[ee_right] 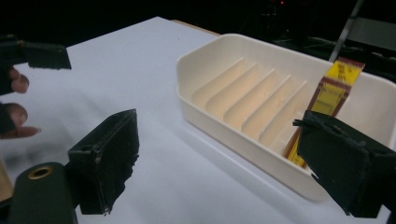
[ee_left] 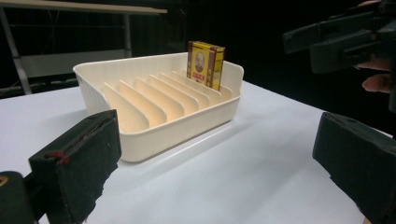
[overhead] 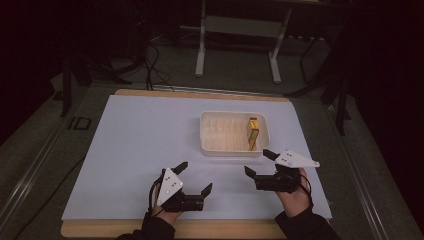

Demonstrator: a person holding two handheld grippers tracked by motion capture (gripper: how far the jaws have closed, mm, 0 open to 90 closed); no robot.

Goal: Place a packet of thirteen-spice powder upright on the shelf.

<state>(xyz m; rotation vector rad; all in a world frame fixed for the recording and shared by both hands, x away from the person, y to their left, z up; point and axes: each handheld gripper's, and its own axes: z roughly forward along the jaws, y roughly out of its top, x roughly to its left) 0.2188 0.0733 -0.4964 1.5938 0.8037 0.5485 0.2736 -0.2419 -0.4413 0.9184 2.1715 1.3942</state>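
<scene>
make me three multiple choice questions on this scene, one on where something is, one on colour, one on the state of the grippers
1. Where in the tray does the small box stand?
A. in the slot at the right end
B. in the middle slot
C. flat on the table beside it

2. What is the main colour of the box?
A. blue
B. yellow
C. green

3. How are the left gripper and right gripper?
A. both shut on the box
B. one open, one shut on the tray
C. both open and holding nothing

Answers:
1 A, the high view shows the box upright by the tray's right wall, with the other slots bare.
2 B, its faces are yellow with red bands in the left gripper view.
3 C, each pair of jaws stands wide apart over the white sheet, short of the tray.
</scene>
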